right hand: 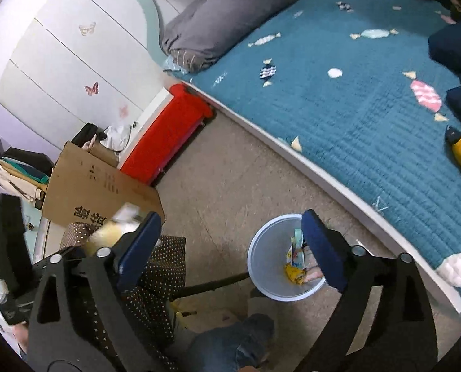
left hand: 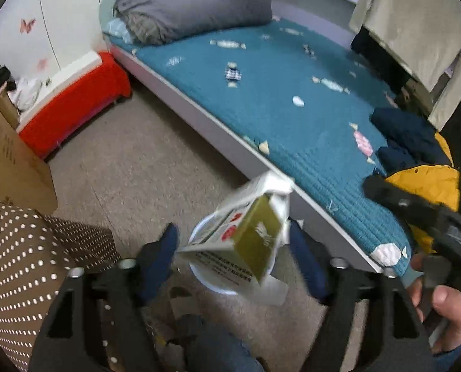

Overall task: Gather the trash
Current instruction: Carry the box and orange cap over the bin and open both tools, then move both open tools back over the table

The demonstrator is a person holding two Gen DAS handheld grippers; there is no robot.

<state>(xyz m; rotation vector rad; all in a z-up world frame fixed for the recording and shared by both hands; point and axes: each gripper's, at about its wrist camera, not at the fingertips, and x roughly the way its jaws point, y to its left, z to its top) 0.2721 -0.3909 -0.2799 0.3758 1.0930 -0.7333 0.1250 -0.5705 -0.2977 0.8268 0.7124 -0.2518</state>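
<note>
Left gripper [left hand: 233, 254] stands with its blue fingers spread wide, a white and olive carton [left hand: 246, 232] blurred and loose between them above the pale bin [right hand: 280, 263]. Right gripper [right hand: 230, 251] gapes empty near that bin, which holds wrappers [right hand: 295, 266], beside the bed [right hand: 354, 99].

Black gripper [right hand: 230, 245] frames, blue pads [right hand: 322, 248], silver bolts; jeans.

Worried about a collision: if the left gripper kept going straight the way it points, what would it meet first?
Probably the white and green carton between the open left gripper fingers, then the white bin beneath; depth is unclear.
</note>
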